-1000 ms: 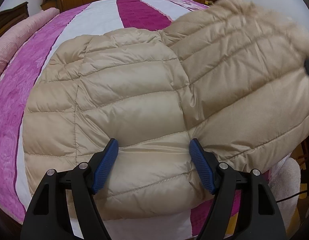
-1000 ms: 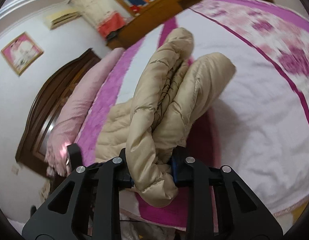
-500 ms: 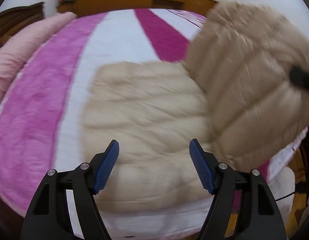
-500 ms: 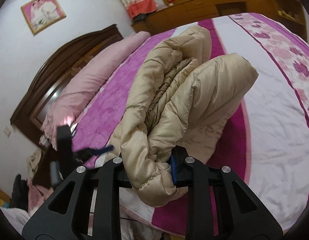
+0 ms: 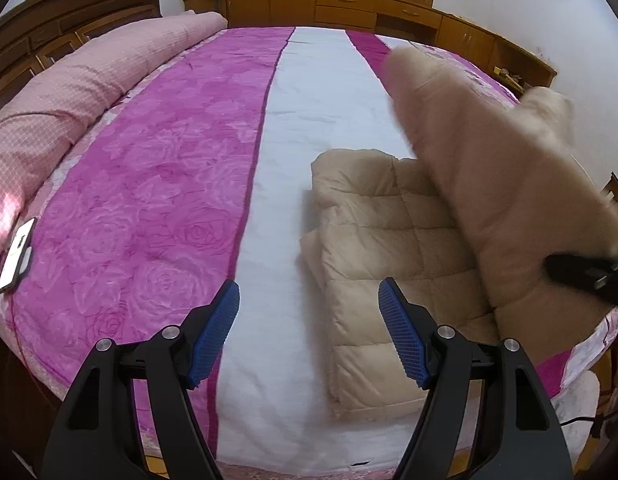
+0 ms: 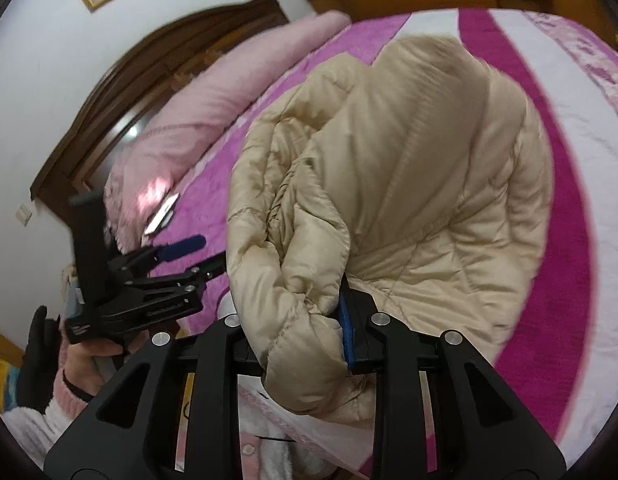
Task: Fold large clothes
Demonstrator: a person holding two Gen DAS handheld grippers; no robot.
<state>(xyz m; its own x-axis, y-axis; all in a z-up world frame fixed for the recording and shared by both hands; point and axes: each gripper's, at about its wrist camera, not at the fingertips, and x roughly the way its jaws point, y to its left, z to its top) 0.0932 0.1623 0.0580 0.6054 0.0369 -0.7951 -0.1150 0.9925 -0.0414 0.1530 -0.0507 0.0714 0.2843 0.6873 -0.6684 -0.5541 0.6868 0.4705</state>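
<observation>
My right gripper (image 6: 305, 328) is clamped on a bunched fold of the beige down jacket (image 5: 393, 256), rest lying on the bed (image 5: 157, 184) at 3 o'clock. Left gripper (image 5: 309, 332) gapes wide, w/ nothing in it. Puffy, light, slick shell; I'd grab thick quilted edges.

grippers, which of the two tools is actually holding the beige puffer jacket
The right tool: its blue pads are clamped on a bunched fold of the beige quilted puffer jacket. The left tool stands open and empty.
</observation>
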